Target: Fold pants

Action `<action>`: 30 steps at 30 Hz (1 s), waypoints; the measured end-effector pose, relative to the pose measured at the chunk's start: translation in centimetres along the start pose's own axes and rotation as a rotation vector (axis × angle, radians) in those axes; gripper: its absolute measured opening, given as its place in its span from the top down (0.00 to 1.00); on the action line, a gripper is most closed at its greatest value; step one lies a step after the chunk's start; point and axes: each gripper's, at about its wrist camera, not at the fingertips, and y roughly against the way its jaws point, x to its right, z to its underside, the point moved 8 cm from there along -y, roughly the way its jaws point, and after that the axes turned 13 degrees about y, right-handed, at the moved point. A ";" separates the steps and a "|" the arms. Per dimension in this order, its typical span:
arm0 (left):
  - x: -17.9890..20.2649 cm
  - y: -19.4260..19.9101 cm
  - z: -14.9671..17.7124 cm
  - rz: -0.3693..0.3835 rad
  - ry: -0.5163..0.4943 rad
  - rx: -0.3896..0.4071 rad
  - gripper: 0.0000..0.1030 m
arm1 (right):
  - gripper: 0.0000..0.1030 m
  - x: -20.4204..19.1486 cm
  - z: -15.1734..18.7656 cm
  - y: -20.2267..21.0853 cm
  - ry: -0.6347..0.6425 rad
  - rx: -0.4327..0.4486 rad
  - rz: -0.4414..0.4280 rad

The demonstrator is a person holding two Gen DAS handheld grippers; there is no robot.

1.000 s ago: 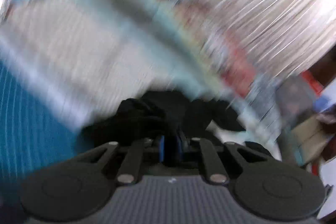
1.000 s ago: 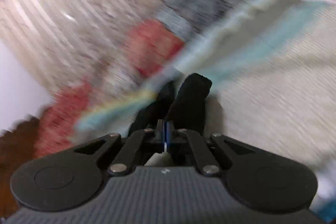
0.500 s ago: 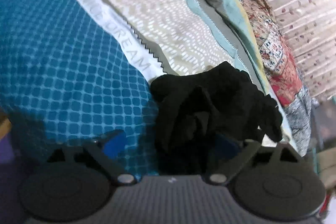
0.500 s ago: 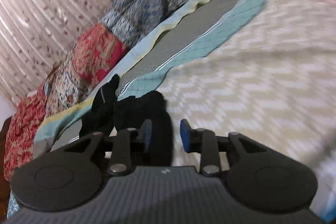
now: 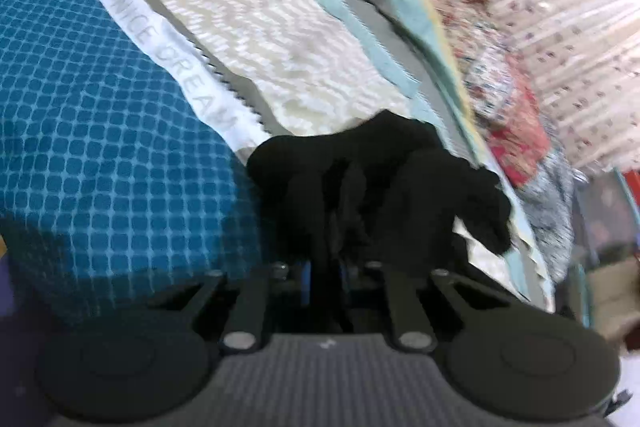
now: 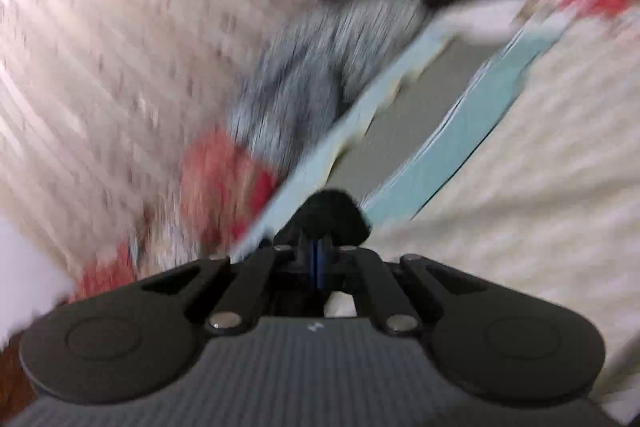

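A bed (image 5: 304, 39) carries everything — its cover is patchwork: a blue checked panel, a white lettered strip, a cream zigzag field, grey and pale teal bands. Directly on it lies a crumpled heap of black pants (image 5: 372, 187) — straddling the blue and cream panels.

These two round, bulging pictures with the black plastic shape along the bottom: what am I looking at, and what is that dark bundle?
No robot here: a person carries a hand-held gripper in each hand, a two-fingered clamp with a wide-angle camera looking along its fingers. That lens bends the picture. The black shape below is the tool's own body.

The left view shows the left hand-held gripper shut on crumpled black pants, which lie bunched on a bed. Under them are a cream patterned quilt and a blue checked cover.

The right view is blurred. The right hand-held gripper is shut on a small fold of black cloth, probably the same pants. A pale curtain hangs beyond.
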 end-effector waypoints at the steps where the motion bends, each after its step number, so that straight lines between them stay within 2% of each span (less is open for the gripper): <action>1: 0.0 0.3 0.4 0.012 -0.004 -0.023 0.89 | 0.96 1.9 -1.1 2.9 -0.001 0.042 0.042; 4: 0.9 0.6 2.9 0.067 -0.043 -0.115 0.89 | 0.96 7.7 -2.1 9.9 -0.054 0.092 0.133; 7: 1.4 -0.6 6.5 0.003 -0.177 -0.173 0.85 | 0.95 12.9 0.2 14.8 -0.104 0.062 0.282; 8: 1.1 -1.1 7.5 -0.032 -0.219 -0.189 0.77 | 0.91 14.8 1.5 15.6 -0.135 0.029 0.331; 9: 0.8 -1.6 8.5 -0.075 -0.267 -0.209 0.74 | 0.88 16.7 3.0 16.7 -0.188 0.002 0.379; 10: 0.5 -1.8 9.2 -0.113 -0.308 -0.226 0.65 | 0.63 18.5 4.4 17.8 -0.251 -0.019 0.423; 11: 0.4 -1.5 9.6 -0.121 -0.336 -0.241 0.59 | 0.43 20.2 5.7 19.1 -0.329 -0.032 0.467; 12: 0.2 -0.9 9.7 -0.106 -0.354 -0.247 0.59 | 0.30 21.4 6.7 20.6 -0.411 -0.011 0.506; 14: 0.5 1.2 8.9 -0.054 -0.366 -0.229 0.56 | 0.37 23.1 7.4 24.9 -0.521 0.123 0.600; 16: 1.2 3.5 6.0 -0.009 -0.350 -0.142 0.47 | 0.42 23.5 6.6 29.0 -0.492 0.225 0.727; 17: 1.8 4.0 4.3 -0.004 -0.347 -0.090 0.45 | 0.44 22.9 6.1 29.9 -0.465 0.257 0.756; 19: 3.8 3.7 0.9 -0.030 -0.383 -0.009 0.45 | 0.49 20.6 4.1 29.7 -0.363 0.271 0.692; 21: 6.7 2.0 -1.9 -0.041 -0.474 0.064 0.41 | 0.49 17.2 2.2 27.7 -0.238 0.237 0.590; 23: 9.6 -0.6 -3.7 -0.023 -0.568 0.116 0.09 | 0.49 12.6 0.9 23.2 -0.108 0.143 0.421; 24: 11.1 -2.6 -4.6 -0.011 -0.600 0.133 0.05 | 0.49 9.9 0.9 20.3 -0.046 0.069 0.328; 27: 14.1 -9.2 -6.3 0.010 -0.631 0.106 0.05 | 0.49 2.7 2.6 12.6 0.099 -0.124 0.069; 30: 14.9 -15.0 -6.3 0.025 -0.569 -0.001 0.05 | 0.49 -2.8 4.3 4.8 0.216 -0.239 -0.076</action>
